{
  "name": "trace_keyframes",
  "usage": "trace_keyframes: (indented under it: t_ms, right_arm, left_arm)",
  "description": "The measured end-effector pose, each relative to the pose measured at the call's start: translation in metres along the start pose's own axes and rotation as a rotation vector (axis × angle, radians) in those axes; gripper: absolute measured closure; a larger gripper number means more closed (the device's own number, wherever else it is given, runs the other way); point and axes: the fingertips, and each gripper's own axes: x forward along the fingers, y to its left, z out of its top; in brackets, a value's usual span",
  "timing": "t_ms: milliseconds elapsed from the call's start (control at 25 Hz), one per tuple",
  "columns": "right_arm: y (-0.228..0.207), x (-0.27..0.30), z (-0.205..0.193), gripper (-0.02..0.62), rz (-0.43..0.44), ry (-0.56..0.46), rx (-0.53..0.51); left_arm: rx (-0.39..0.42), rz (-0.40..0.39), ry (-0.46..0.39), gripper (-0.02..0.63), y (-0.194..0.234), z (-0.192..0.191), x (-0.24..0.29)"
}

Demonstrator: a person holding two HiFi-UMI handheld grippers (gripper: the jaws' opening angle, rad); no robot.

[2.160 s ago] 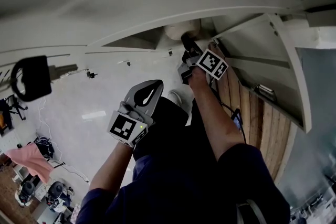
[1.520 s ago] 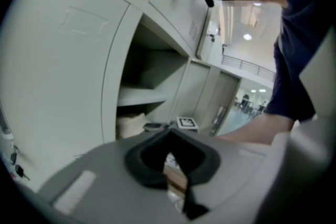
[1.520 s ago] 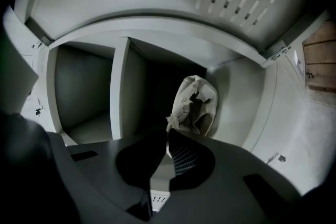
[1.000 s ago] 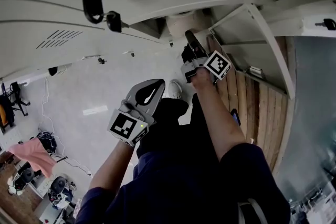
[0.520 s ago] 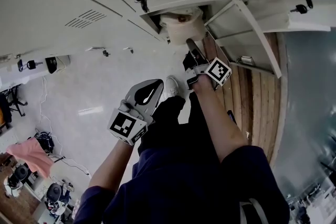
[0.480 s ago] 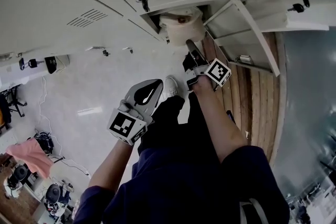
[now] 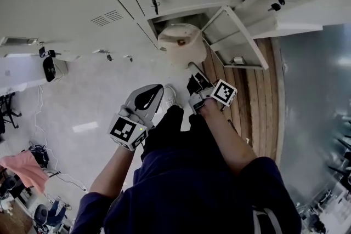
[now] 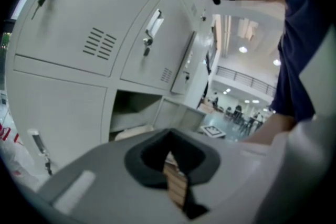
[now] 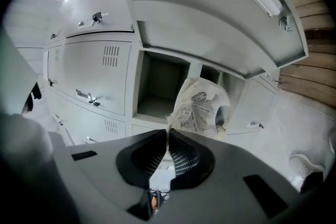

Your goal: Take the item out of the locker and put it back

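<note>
The crumpled white bag [image 9: 202, 107] with dark print hangs out in front of the open locker compartment [image 9: 157, 86]. One thin edge of it is pinched at the tip of your right tool [image 9: 168, 134]. The tool's jaws are closed down on that edge, and the rest of the bag bulges above and beyond them. From the head view the bag [image 7: 181, 45] sits at the mouth of the compartment, just past the right tool [image 7: 193, 68]. I cannot tell whether any part of it is inside.

The compartment's door [image 7: 237, 35] stands swung open to the right. A key [image 7: 153, 0] hangs in the closed door above.

Your left tool [image 7: 155, 90] is held lower and to the left, well apart from the bag. In its own view the left tool [image 8: 169, 139] has its jaws together with nothing between them. Planks of wooden floor [image 7: 249, 90] run below the open door.
</note>
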Motion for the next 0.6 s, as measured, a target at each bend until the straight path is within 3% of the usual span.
trace_keyframes:
  t_ms: [320,600]
  right_arm:
    - [0.063,-0.059,-0.006,0.578,0.085,0.077,0.005]
    - [0.11,-0.14,0.014,0.578,0.216,0.097,-0.009]
  left_arm:
    - [0.02,0.083,-0.069,0.603,-0.023,0.019,-0.018]
    - [0.058,0.176,-0.125,0.602,-0.096,0.023,-0.031]
